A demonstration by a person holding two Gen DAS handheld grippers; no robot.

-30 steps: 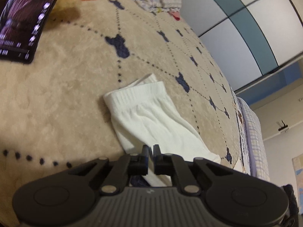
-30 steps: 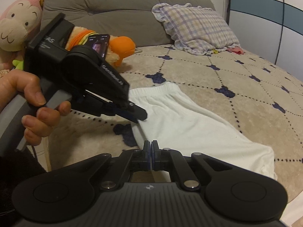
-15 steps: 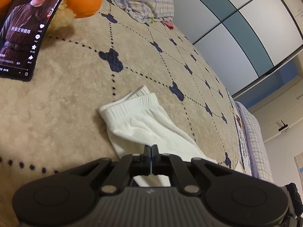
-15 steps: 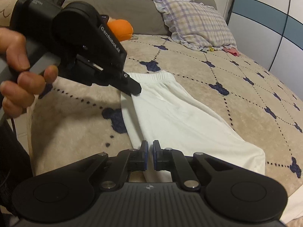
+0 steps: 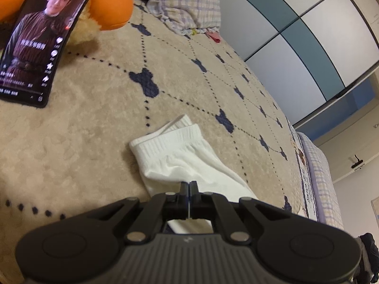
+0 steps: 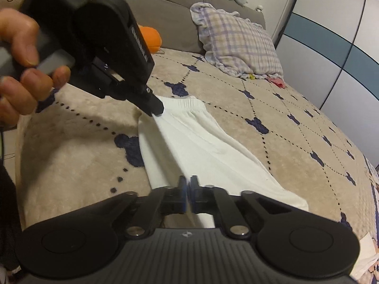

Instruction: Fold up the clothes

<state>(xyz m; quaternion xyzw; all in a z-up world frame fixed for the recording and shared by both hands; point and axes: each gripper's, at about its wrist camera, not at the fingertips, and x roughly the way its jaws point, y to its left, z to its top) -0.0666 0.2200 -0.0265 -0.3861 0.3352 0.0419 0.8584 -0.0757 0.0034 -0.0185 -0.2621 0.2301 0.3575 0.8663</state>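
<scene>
Through the left wrist camera, the left gripper (image 5: 189,185) has its fingers pressed together on the near edge of the white garment (image 5: 180,158), a thin fold of cloth caught between them. The garment lies on the beige blanket (image 5: 94,142), ribbed waistband away from the gripper, and a phone (image 5: 45,37) stands propped at the far left. Through the right wrist camera, the right gripper (image 6: 187,189) pinches the same garment's near edge with its fingers all but closed, while the left gripper, held in a hand (image 6: 21,71), lifts a ridge of cloth beside the waistband. A checked pillow (image 6: 236,45) rests near the headboard.
</scene>
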